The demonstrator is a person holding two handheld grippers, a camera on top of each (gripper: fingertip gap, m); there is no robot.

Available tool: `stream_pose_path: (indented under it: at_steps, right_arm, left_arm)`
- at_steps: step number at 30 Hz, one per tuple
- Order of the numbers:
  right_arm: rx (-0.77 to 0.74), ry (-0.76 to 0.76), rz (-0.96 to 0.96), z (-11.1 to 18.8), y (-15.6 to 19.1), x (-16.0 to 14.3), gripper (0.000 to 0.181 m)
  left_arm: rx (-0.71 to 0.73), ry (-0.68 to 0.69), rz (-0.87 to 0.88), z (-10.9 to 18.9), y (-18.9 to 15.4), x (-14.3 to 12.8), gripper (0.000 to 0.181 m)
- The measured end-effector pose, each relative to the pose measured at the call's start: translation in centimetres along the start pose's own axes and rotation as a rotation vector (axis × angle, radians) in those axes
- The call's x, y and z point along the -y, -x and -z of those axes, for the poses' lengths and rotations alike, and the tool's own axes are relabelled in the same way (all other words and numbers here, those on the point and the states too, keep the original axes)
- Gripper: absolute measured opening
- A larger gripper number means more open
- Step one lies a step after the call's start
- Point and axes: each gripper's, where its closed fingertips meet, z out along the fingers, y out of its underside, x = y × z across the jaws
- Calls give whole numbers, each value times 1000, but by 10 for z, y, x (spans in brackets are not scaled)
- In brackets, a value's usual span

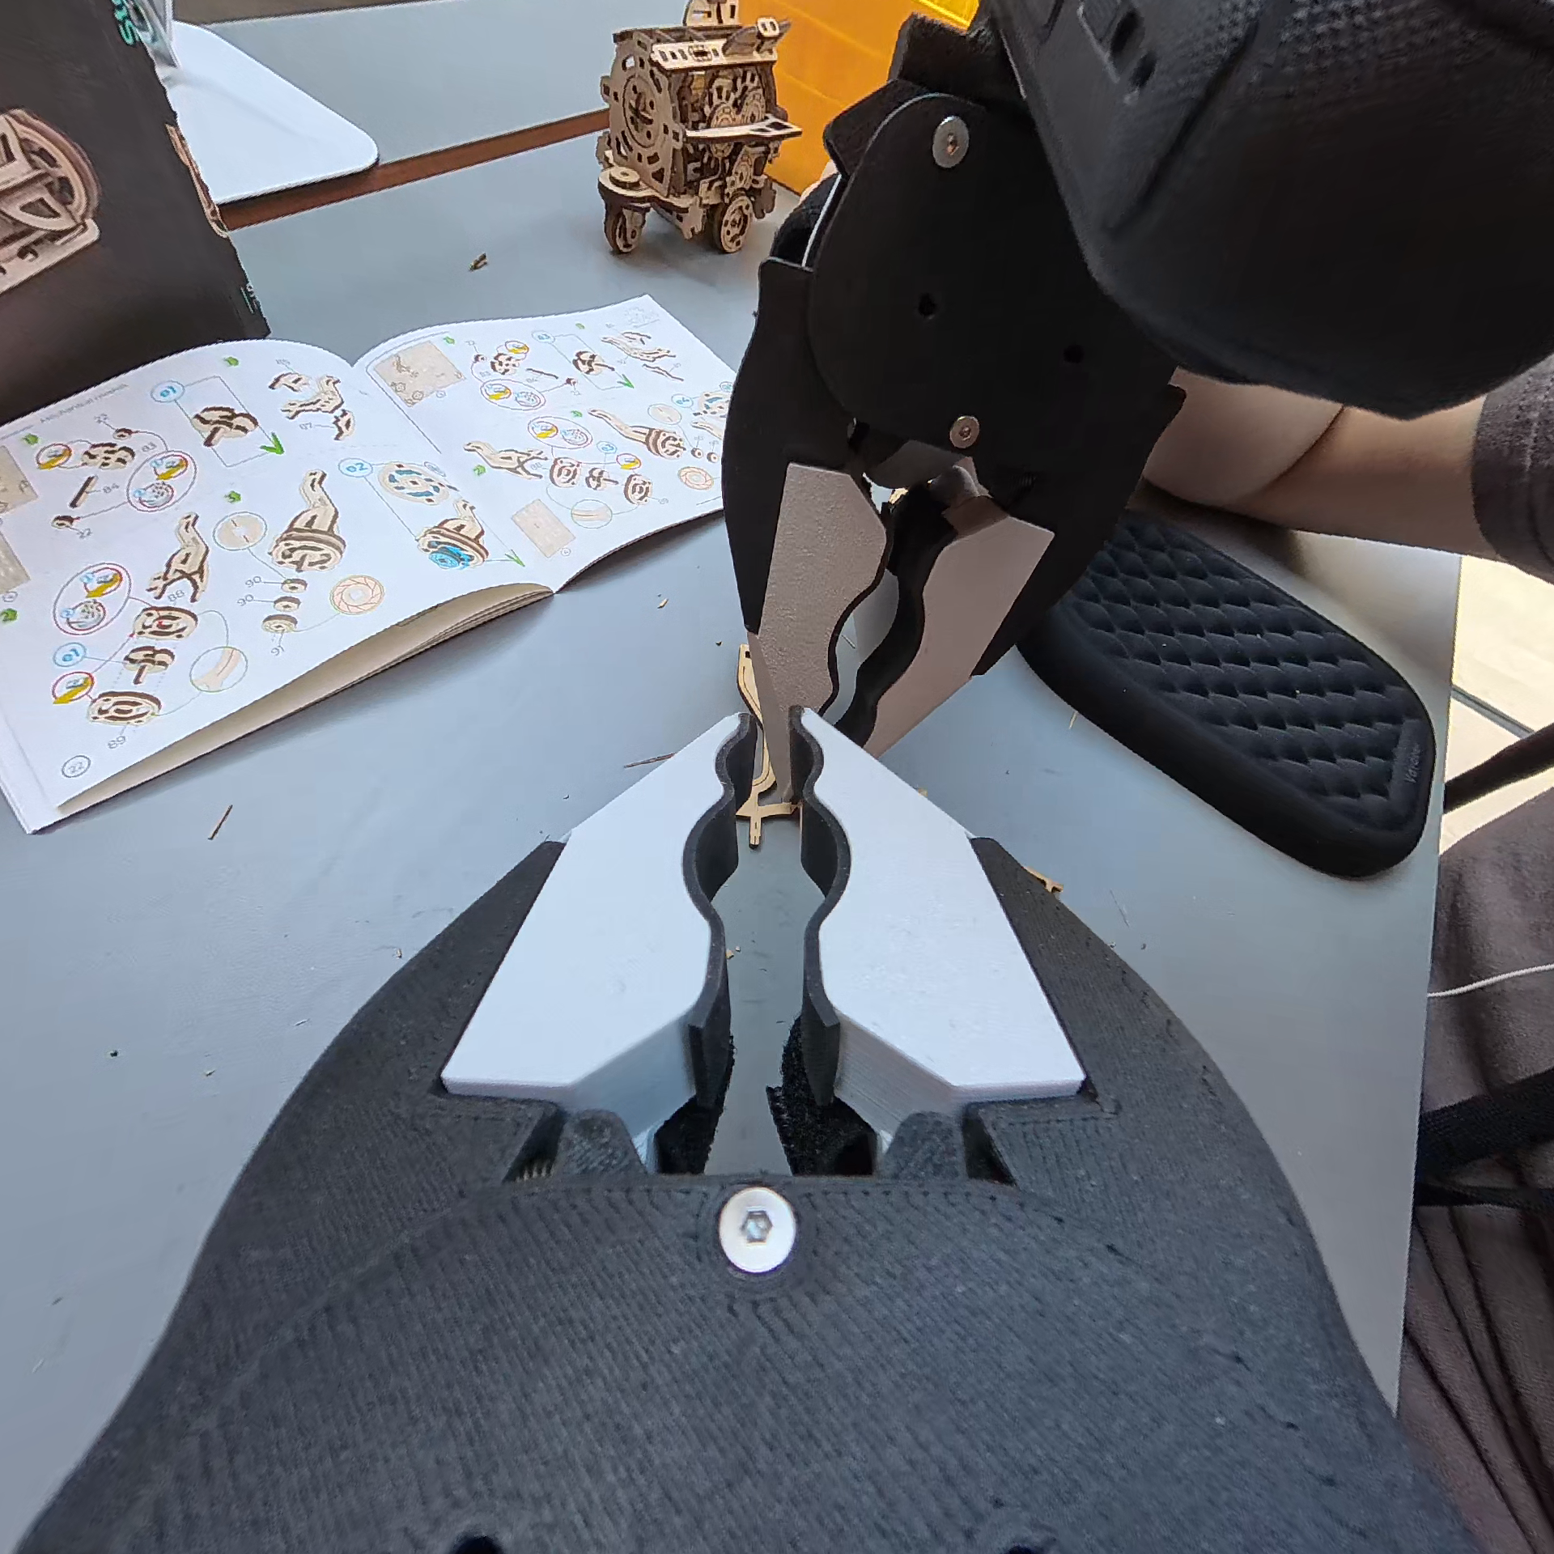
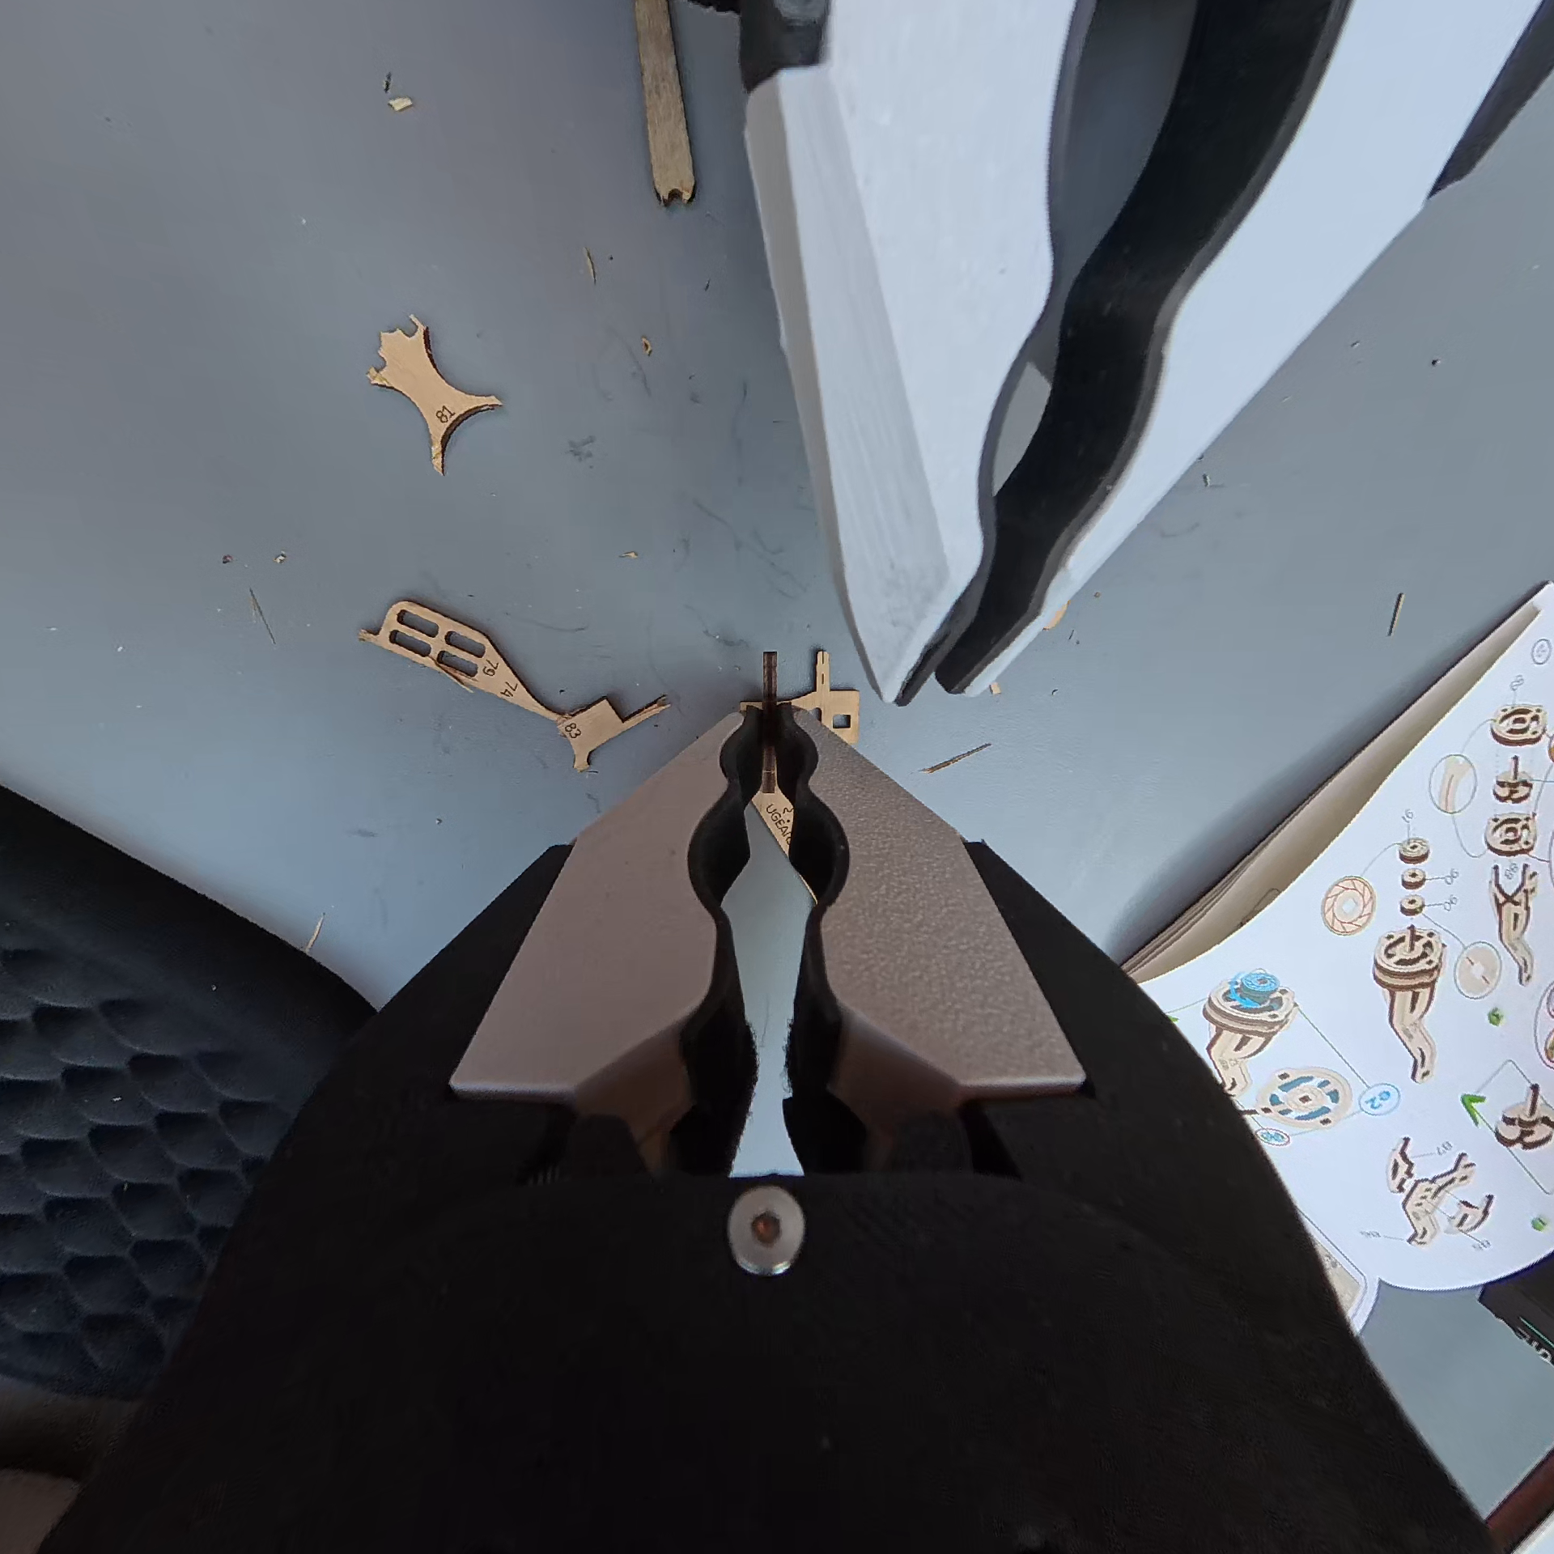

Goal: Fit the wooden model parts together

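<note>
My right gripper [image 2: 769,715] is shut on a thin wooden part [image 2: 769,685] that stands on edge, low over the grey table [image 2: 252,210]. A flat slotted wooden piece [image 2: 837,710] lies just beyond its tips. In the left wrist view the right gripper [image 1: 841,719] comes steeply down from the upper right onto a curved wooden part [image 1: 759,786]. My left gripper [image 1: 769,727] points at that spot with its white fingers a narrow gap apart and nothing between them. It also shows in the right wrist view [image 2: 933,685], just right of the flat piece.
Loose wooden offcuts [image 2: 433,395] [image 2: 504,673] and a stick [image 2: 664,109] lie on the table. An open instruction booklet [image 1: 336,504] lies on the left, with a dark box [image 1: 84,210] behind it. An assembled wooden model [image 1: 694,134] stands at the back. A black padded rest [image 1: 1219,689] lies on the right. The gap from one gripper's tips to the other's is roughly 6 cm.
</note>
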Motion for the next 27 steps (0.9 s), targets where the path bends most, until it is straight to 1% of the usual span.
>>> stream_pose_path:
  at_steps: [12, 16, 21, 25, 26, 27]
  right_arm:
    - [-17, 37, 13, -1, 1, -1, 2]
    - [-12, 25, 7, -1, 1, 0, 2]
    - [-35, 47, 14, -1, 1, 0, 2]
    - [-10, -12, 23, 0, 4, 1, 3]
    - [-5, -16, 30, 3, 5, 1, 5]
    - [-35, -35, 27, 10, -1, 4, 13]
  left_arm:
    - [1, 1, -5, -2, -2, 0, 6]
    - [4, -3, -7, -1, -2, 1, 6]
    - [0, -1, 1, -2, -1, 0, 7]
    - [-10, 1, 1, -2, -3, -1, 10]
    - [-17, 3, 2, -2, -4, -1, 11]
    - [-20, 8, 3, -2, -4, -1, 12]
